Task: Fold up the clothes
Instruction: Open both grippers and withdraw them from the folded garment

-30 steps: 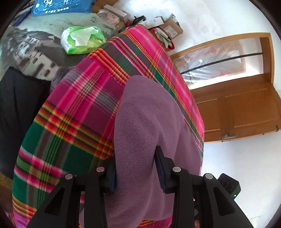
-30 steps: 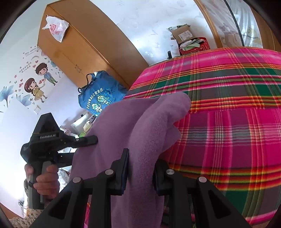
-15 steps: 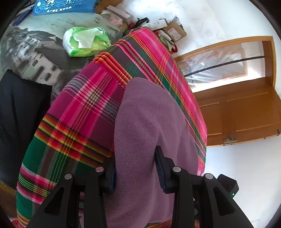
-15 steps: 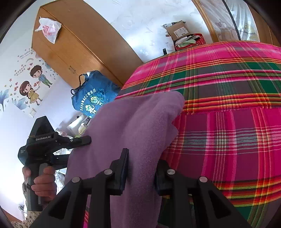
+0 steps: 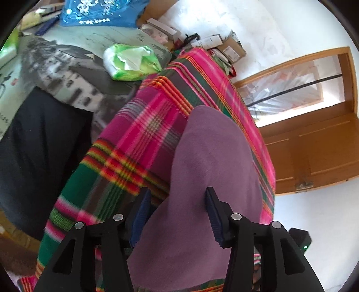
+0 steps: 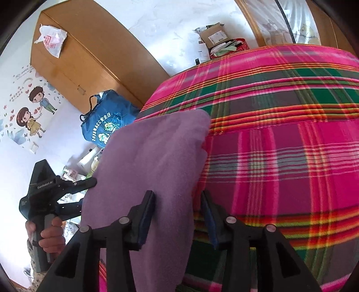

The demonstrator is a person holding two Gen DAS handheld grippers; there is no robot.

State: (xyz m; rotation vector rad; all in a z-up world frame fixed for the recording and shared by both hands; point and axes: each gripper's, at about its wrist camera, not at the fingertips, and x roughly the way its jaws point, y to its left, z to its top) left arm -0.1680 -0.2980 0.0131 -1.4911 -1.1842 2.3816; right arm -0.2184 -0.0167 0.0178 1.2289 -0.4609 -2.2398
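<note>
1. Left wrist view, 9 o'clock: black garment (image 5: 42, 152) lies flat on a grey printed sheet (image 5: 56, 65), just beside the plaid blanket (image 5: 139, 139).
2. 11 o'clock: green plastic bag (image 5: 131, 61) sits on the sheet, touching the blanket's far edge. Blue bag (image 5: 101, 11) beyond it at 12.
3. Centre: purple fleece (image 5: 208, 179) drapes over the plaid blanket, running from centre down to 6 o'clock.
4. Left gripper (image 5: 177, 215), 6 o'clock: fingers spread, left pad clear of the cloth with plaid showing in the gap; right pad sits against the fleece edge. Not clamped.
5. 3 o'clock: wooden door (image 5: 314, 152). 1 o'clock: cardboard boxes (image 5: 231, 48) against the wall.
6. Right wrist view, 8 o'clock: the other hand (image 6: 50, 235) holds the left gripper body, its finger tips hidden behind the fleece.
7. 10 o'clock: wooden wardrobe (image 6: 85, 60); blue bag (image 6: 107, 121) below it.
8. Centre: purple fleece (image 6: 148, 179) hangs in a fold from about 12 down to 6.
9. Right gripper (image 6: 177, 213), 6 o'clock: jaws apart, fleece passes between them, left pad touching it; right pad contact unclear. Looks loose, not pinched.
10. 3 o'clock: plaid blanket (image 6: 280, 146) fills the right half.
</note>
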